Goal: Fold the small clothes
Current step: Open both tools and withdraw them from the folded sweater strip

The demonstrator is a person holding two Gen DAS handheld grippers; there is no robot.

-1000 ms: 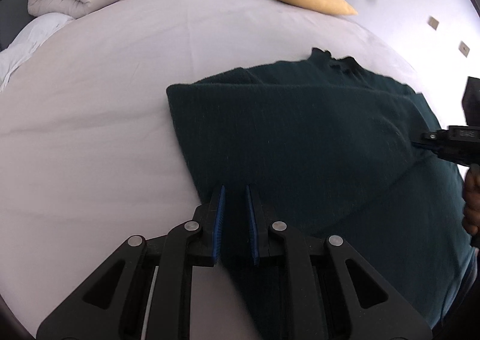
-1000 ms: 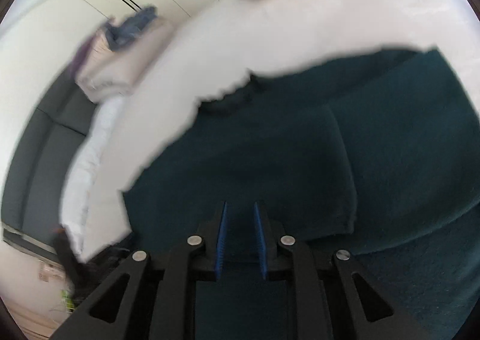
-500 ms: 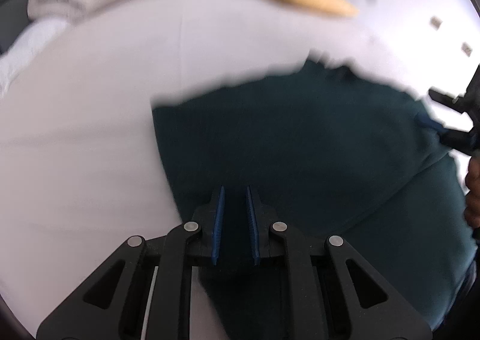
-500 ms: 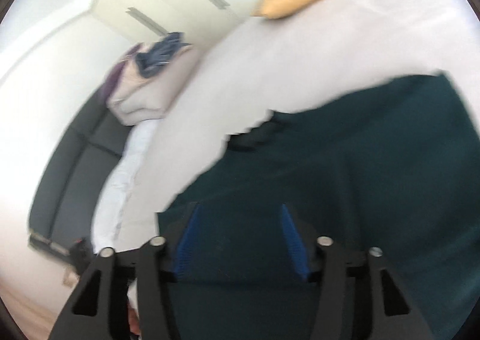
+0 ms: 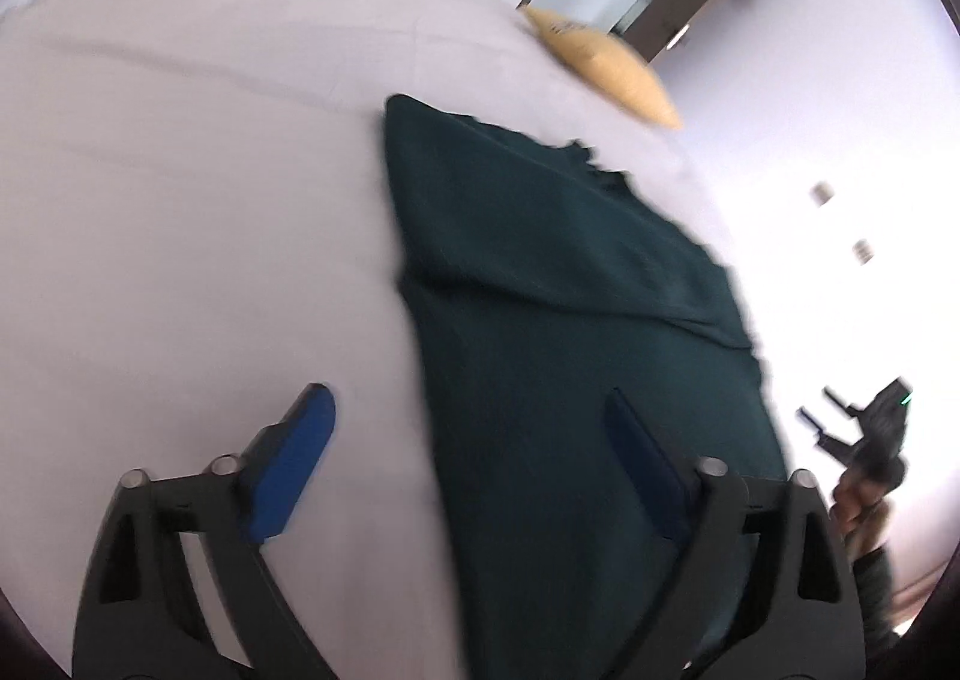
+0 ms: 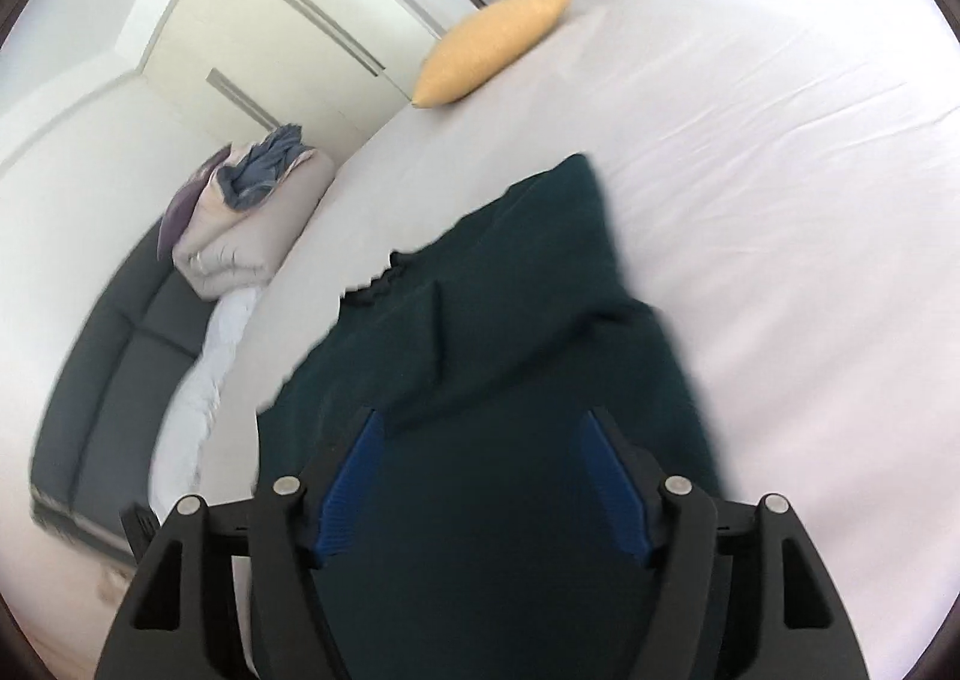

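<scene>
The left gripper has its blue-padded fingers spread wide, having just been opening; nothing is pinched between them. One finger hangs over bare sheet, the other over the dark green garment, whose long edge runs between the two. Whether either pad brushes the cloth cannot be told through the blur.

The right gripper is also released, its jaws having just parted, and its fingers hang over the green cloth without clamping it.

The garment lies folded lengthwise on the bed, with its collar end pointing toward the far edge. A yellow pillow sits at the far corner of the bed, and a folded duvet lies beyond the far side edge.

In the left wrist view, the person's hand holds the other gripper beyond the garment's right edge.
</scene>
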